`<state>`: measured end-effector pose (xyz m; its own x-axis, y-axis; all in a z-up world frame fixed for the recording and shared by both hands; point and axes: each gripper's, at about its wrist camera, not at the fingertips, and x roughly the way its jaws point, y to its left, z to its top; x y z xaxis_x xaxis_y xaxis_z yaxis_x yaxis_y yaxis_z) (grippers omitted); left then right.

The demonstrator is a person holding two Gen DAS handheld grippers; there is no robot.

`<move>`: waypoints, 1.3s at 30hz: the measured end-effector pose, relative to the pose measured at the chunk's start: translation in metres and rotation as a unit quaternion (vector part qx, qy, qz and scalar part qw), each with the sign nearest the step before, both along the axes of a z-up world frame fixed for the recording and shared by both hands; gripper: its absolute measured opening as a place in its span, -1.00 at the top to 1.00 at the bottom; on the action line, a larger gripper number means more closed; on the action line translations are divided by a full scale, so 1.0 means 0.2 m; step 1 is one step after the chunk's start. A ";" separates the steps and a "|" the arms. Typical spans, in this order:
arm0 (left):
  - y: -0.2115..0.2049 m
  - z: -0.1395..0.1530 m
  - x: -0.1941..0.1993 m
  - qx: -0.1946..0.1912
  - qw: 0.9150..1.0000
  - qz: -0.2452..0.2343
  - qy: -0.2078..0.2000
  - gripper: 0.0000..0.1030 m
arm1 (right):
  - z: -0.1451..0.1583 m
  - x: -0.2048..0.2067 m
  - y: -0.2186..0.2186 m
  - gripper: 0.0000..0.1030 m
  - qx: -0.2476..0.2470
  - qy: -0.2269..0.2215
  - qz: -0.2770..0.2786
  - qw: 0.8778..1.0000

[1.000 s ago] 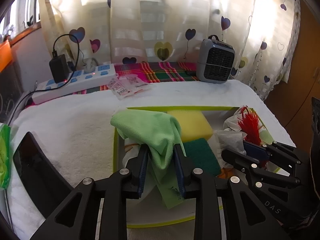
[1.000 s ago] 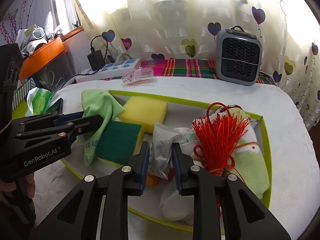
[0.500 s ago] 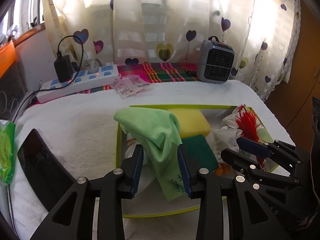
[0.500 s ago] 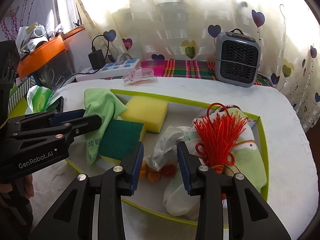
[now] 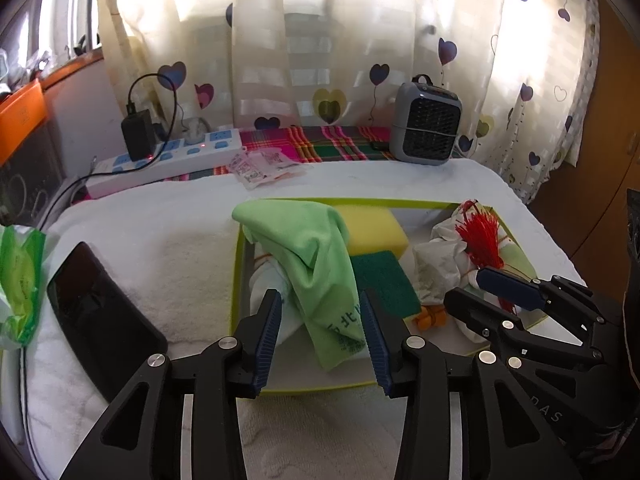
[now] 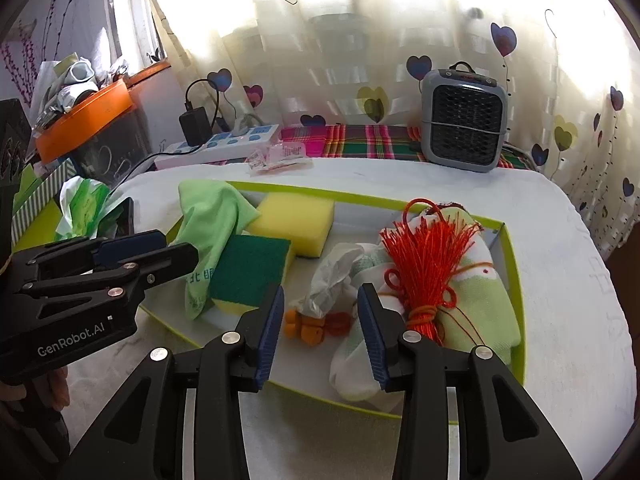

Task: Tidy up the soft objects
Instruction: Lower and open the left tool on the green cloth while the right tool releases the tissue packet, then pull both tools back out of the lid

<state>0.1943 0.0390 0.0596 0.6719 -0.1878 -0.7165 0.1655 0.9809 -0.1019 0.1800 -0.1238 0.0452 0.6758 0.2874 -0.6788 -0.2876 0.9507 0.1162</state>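
Jaws of both my left gripper and right gripper are opening, having released the cloth and bag, which now lie loose in the tray.

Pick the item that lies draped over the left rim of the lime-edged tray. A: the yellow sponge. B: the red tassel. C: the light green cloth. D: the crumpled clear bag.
C: the light green cloth hangs over the tray at its left rim, while the red tassel sits at the right end, and the yellow sponge and the clear bag lie inside.
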 end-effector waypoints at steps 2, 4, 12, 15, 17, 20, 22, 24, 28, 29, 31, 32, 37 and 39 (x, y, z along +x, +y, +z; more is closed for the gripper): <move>0.00 0.00 -0.02 -0.001 1.000 0.002 0.000 0.23 | 0.00 -0.02 0.00 0.17 0.002 0.000 -0.002 1.000; -0.01 0.01 -0.05 0.002 1.000 0.001 -0.001 0.23 | 0.00 -0.04 -0.01 0.16 0.003 0.000 -0.004 1.000; -0.03 0.01 -0.18 -0.002 1.000 0.004 0.000 0.23 | 0.02 -0.13 -0.03 0.15 0.011 0.000 -0.007 1.000; -0.04 -0.01 -0.23 -0.003 1.000 0.001 0.005 0.23 | 0.01 -0.17 -0.04 0.15 0.014 0.001 -0.010 1.000; -0.05 -0.02 -0.27 -0.006 1.000 0.003 0.009 0.23 | 0.00 -0.19 -0.05 0.14 0.015 0.005 -0.014 1.000; -0.07 -0.04 -0.30 -0.008 1.000 0.003 0.016 0.23 | -0.02 -0.22 -0.07 0.04 0.019 0.011 -0.017 1.000; -0.09 -0.06 -0.33 -0.005 1.000 0.004 0.023 0.23 | -0.03 -0.24 -0.08 0.03 0.022 0.014 -0.020 0.999; -0.10 -0.08 -0.36 -0.006 1.000 0.003 0.030 0.23 | -0.04 -0.26 -0.09 0.02 0.022 0.018 -0.022 0.999; -0.11 -0.12 -0.39 -0.016 0.999 0.009 0.043 0.23 | -0.06 -0.30 -0.11 0.02 0.022 0.023 -0.023 0.999; -0.12 -0.13 -0.40 -0.013 0.999 0.011 0.045 0.23 | -0.07 -0.31 -0.11 0.02 0.022 0.024 -0.024 0.999; -0.13 -0.15 -0.41 -0.008 0.999 0.012 0.048 0.23 | -0.08 -0.33 -0.12 0.02 0.020 0.029 -0.025 0.999; -0.13 -0.16 -0.41 -0.009 0.999 0.014 0.052 0.23 | -0.09 -0.33 -0.12 0.02 0.019 0.032 -0.025 0.999; -0.16 -0.22 -0.44 0.003 0.998 0.022 0.065 0.23 | -0.12 -0.36 -0.13 0.02 0.002 0.044 -0.034 0.998; -0.16 -0.23 -0.45 0.008 0.997 0.025 0.066 0.23 | -0.14 -0.37 -0.13 0.01 -0.007 0.051 -0.038 0.998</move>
<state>0.1053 0.0064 0.0131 0.5791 -0.1453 -0.8022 0.1034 0.9891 -0.1045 0.1053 -0.1508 0.0170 0.6232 0.2271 -0.7484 -0.2018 0.9712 0.1267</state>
